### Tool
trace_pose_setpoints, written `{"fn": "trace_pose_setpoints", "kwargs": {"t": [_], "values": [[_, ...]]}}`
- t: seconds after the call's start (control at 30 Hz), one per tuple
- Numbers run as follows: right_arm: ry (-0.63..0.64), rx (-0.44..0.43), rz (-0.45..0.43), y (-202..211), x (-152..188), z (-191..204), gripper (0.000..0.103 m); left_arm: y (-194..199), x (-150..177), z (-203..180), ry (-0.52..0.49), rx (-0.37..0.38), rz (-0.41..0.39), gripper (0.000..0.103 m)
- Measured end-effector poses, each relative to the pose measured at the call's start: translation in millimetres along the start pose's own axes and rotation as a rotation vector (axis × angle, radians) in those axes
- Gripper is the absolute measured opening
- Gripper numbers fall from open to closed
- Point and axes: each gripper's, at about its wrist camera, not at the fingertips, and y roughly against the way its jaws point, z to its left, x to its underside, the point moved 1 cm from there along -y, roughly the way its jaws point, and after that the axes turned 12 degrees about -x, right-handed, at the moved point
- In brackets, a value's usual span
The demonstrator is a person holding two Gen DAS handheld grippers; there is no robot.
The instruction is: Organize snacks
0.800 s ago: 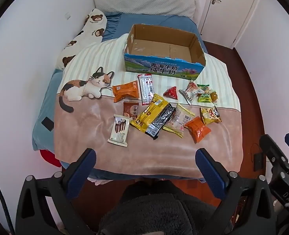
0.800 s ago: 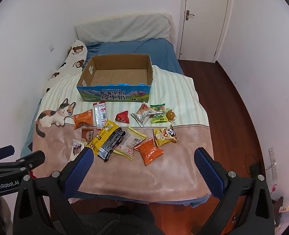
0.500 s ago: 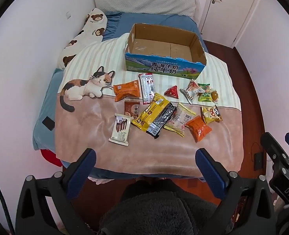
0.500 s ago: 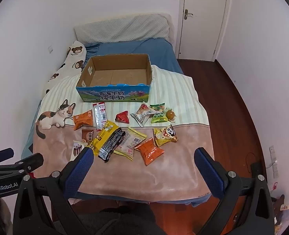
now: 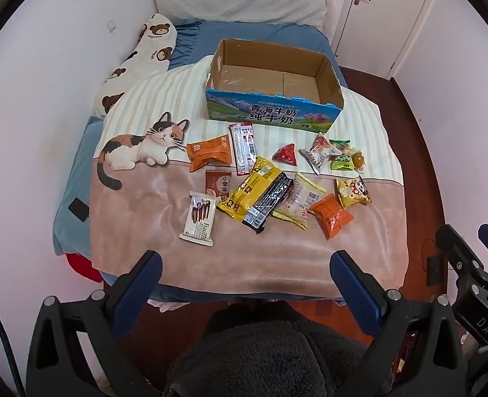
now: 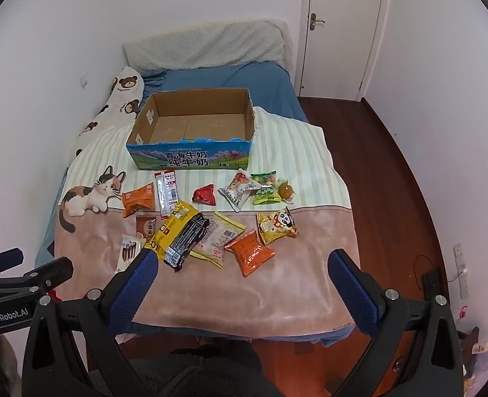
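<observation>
The snacks lie scattered on the cat-print blanket [image 5: 164, 218] across the bed, in front of the open cardboard box [image 5: 272, 114], whose long side runs left to right with its printed face toward the cameras. The yellow packet [image 5: 249, 190] and the black packet [image 5: 270, 203] overlap, their long axes slanting from near left to far right. The white Franzzi packet [image 5: 199, 216] lies lengthwise toward the box; the red-and-white strip [image 5: 244, 149] does too. Small items by the green packet [image 6: 266, 195] are hard to identify. The left gripper [image 5: 244, 278] and right gripper [image 6: 242, 274] are both spread wide, holding nothing, above the bed's near edge. Compared with the earlier frames, both views sit slightly nearer the bed; the snacks are unmoved.
</observation>
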Motion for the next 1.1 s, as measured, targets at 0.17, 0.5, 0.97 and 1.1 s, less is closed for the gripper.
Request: {"fn": "trace_pose_setpoints", "kwargs": {"t": [0.17,0.5,0.97,1.1], "values": [[-0.001,-0.001,0.003,2,2,-2,0.103,-1,0,-4,0.0,-0.002,-0.001,0.103],[-0.003,0.001,0.002,3,1,-3,0.103,5,-4,-15,-0.011,-0.007,-0.008,0.103],[-0.01,-0.003,-0.005,5,-1,-2,0.103,9,-4,-8,-0.01,-0.001,-0.013,0.103],[-0.008,-0.003,-0.006,6,-1,-2,0.103,9,-3,-8,-0.008,-0.001,-0.016,0.103]]}}
